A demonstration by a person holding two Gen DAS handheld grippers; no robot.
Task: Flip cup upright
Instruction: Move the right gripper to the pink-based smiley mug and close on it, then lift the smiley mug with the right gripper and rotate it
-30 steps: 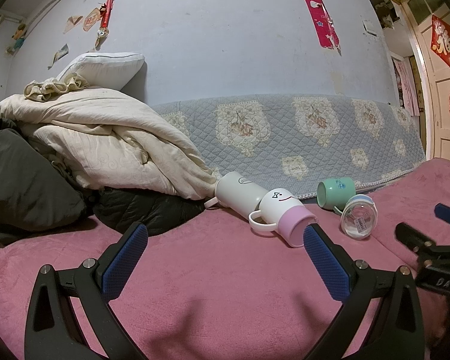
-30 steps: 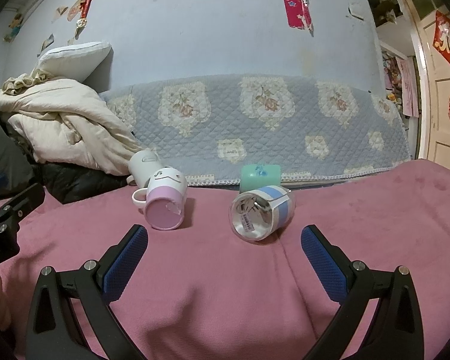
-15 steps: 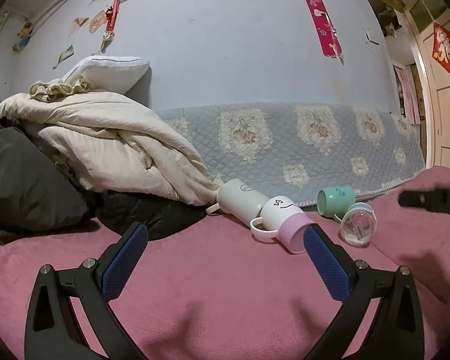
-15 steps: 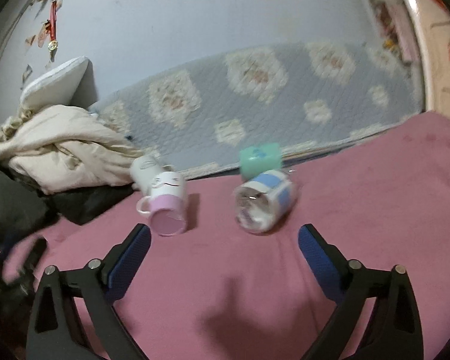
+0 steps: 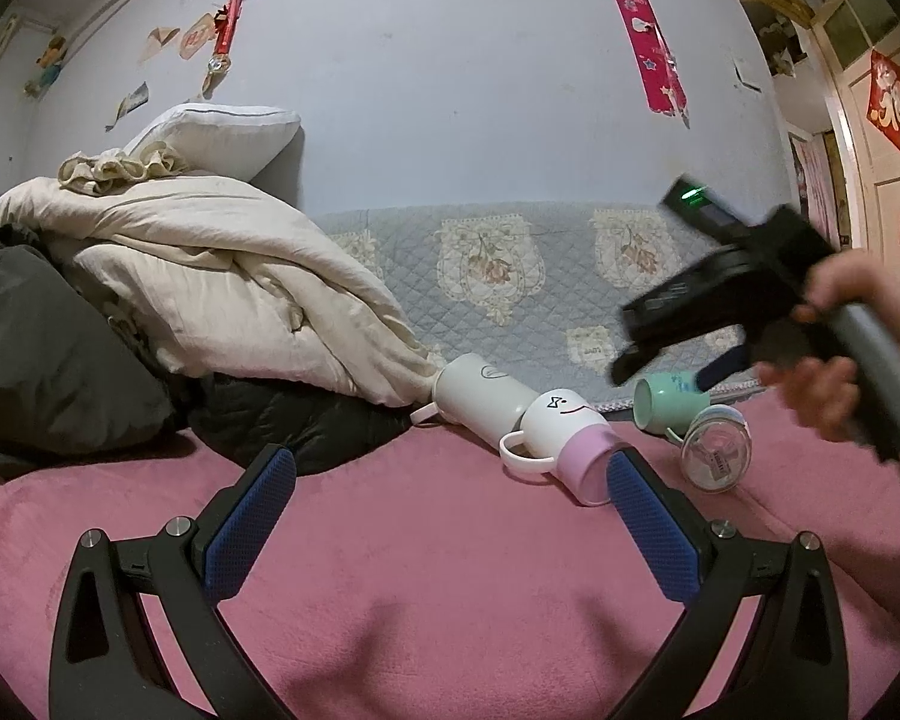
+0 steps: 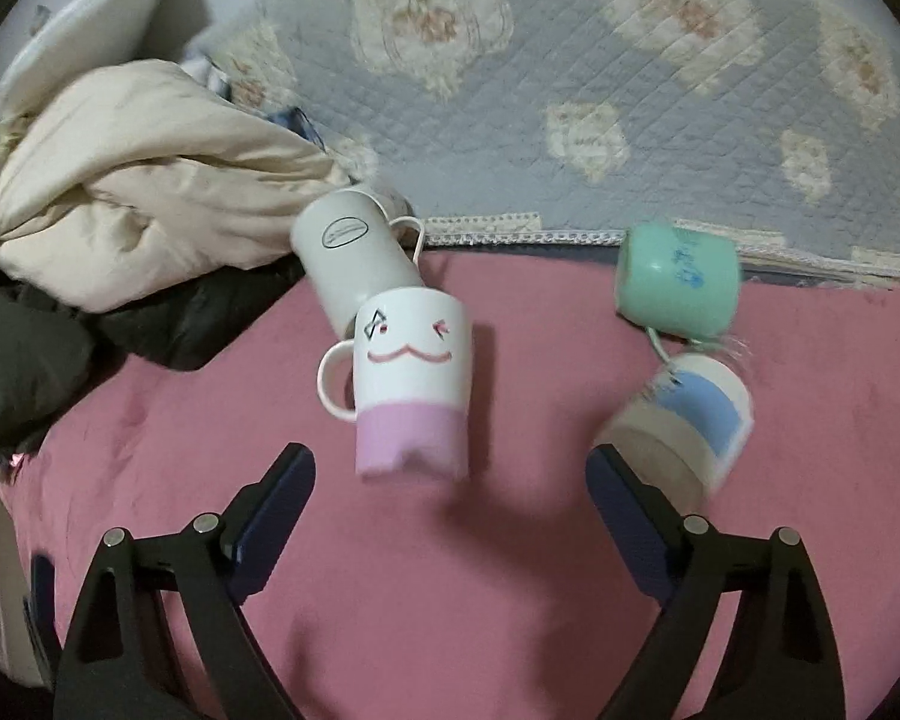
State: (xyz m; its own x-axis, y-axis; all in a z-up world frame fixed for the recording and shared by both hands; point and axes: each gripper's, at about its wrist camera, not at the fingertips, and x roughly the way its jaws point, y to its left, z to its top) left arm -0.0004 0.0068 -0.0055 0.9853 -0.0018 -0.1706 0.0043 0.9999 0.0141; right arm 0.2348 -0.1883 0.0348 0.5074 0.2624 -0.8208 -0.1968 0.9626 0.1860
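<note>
The right gripper [image 6: 450, 480] has been swung high over the face mug [image 6: 414, 384], jaws spread; the left gripper [image 5: 450, 492] is held spread, empty. A grasp seems imminent.

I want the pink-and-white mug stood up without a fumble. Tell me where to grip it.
Grip the pink-and-white mug across its body from above, right gripper open around it. It lies on its side, handle out sideways, so avoid that thin loop.

- Left tongs [image 5: 450, 480] spread wide over the pink plush bed [image 5: 390, 570].
- White-and-pink smiley ceramic mug [image 5: 561, 438] lies sideways; green mug [image 5: 669, 402] lies behind-right of it.
</note>
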